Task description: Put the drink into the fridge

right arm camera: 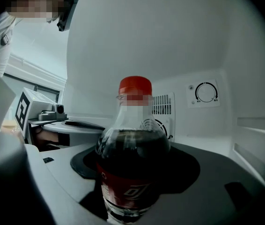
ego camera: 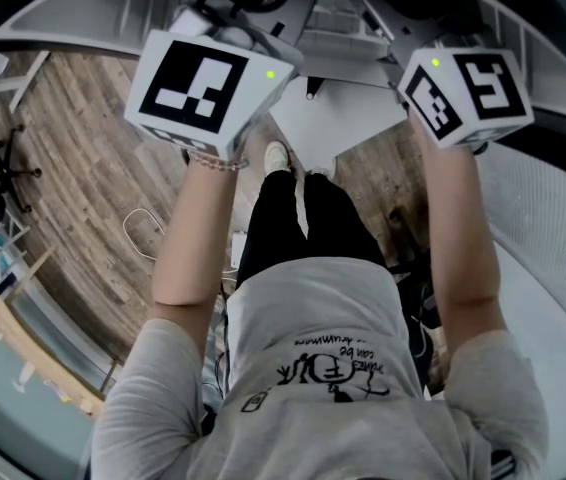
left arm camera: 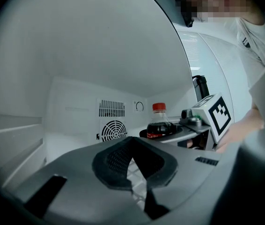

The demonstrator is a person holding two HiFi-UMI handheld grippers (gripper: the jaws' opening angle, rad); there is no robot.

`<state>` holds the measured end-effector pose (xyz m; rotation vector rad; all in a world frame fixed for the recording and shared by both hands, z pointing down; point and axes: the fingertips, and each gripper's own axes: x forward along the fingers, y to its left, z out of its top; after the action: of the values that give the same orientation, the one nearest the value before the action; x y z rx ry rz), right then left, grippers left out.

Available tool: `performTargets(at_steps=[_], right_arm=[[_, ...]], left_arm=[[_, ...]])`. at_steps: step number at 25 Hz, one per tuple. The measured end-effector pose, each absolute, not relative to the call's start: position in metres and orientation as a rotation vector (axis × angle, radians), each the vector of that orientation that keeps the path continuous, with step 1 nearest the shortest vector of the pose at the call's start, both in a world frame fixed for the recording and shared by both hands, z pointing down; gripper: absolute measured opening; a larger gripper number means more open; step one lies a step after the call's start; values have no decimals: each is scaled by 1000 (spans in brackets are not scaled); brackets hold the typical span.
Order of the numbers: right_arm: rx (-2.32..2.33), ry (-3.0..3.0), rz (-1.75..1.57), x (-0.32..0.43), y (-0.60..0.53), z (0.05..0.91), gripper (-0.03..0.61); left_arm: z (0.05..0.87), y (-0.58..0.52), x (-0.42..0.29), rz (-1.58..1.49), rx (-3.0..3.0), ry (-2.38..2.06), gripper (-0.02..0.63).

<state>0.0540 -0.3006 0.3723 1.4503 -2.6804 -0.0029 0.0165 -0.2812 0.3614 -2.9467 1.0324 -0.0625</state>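
Note:
The drink, a cola bottle (right arm camera: pixel 132 158) with a red cap, stands upright between the black pads of my right gripper (right arm camera: pixel 137 175), which is shut on its body. The left gripper view shows the same bottle (left arm camera: pixel 159 125) in the right gripper (left arm camera: pixel 170 133), inside the white fridge (left arm camera: pixel 76 69) and short of its back wall. My left gripper (left arm camera: pixel 132 159) is beside it to the left, its pads meeting at the tips with nothing held. In the head view only the two marker cubes (ego camera: pixel 203 86) (ego camera: pixel 468 93) show, and the jaws are hidden.
The fridge's back wall carries a round fan grille (left arm camera: pixel 114 130), a slotted vent (left arm camera: pixel 111 108) and a dial (right arm camera: pixel 206 93). A wire shelf (left arm camera: pixel 135 173) shows under the left jaws. Ribbed side walls (right arm camera: pixel 256 139) close in at left and right. The person stands on wooden flooring (ego camera: pixel 83 158).

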Motion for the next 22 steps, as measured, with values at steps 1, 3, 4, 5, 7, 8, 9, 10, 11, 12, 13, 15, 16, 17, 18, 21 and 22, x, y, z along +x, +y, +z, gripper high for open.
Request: performTargets(at_steps=[1,3,4,5,7,8,9,10,11,12,13,15,16,17,18,21,22], right_arm=[[1453,-2678,-4,54,-301,373,322],[1456,-2680,-3,55,-301,374,322],[1457,-2683,3,55,-301,375,322],[1456,-2688,14,55,-301,376,322],[1450,-2698,45,55,-302,379,324],[1448,-2699,55,55,-302,381,324],[1448,-2700,59,55,-302,381,324],[1450,-2701,62,55,-302,382,325],[1453,-2702,68,56,-302,382,327],[1455,-2703,75,56,-303,383,330],[1456,-2703,84,56,-303,384,333],[1459,-2699,99,57,-304,386,342],[1461,-2696,103,58,-304,386,346],[1466,-2692,105,59,-303,387,351],[1475,-2687,107,60,-303,387,356],[1514,-2668,125,65,-302,385,364],[1523,-2656,136,66,-301,386,365]], left_arm=[[362,-281,16,-69,-2950,1031,0],[365,-281,17,-80,-2957,1031,0],[367,-281,17,-86,-2959,1030,0],[368,-281,17,-94,-2962,1029,0],[369,-281,16,-102,-2965,1028,0],[369,-281,16,-100,-2964,1029,0],[368,-281,16,-95,-2963,1030,0],[368,-282,16,-87,-2960,1032,0],[367,-282,16,-79,-2958,1034,0],[367,-283,15,-72,-2957,1036,0],[367,-283,15,-67,-2955,1038,0],[367,-283,14,-72,-2955,1037,0],[368,-283,15,-75,-2956,1034,0],[367,-283,15,-76,-2956,1033,0],[367,-283,16,-73,-2955,1033,0],[364,-283,16,-63,-2952,1041,0],[364,-282,15,-69,-2953,1046,0]])
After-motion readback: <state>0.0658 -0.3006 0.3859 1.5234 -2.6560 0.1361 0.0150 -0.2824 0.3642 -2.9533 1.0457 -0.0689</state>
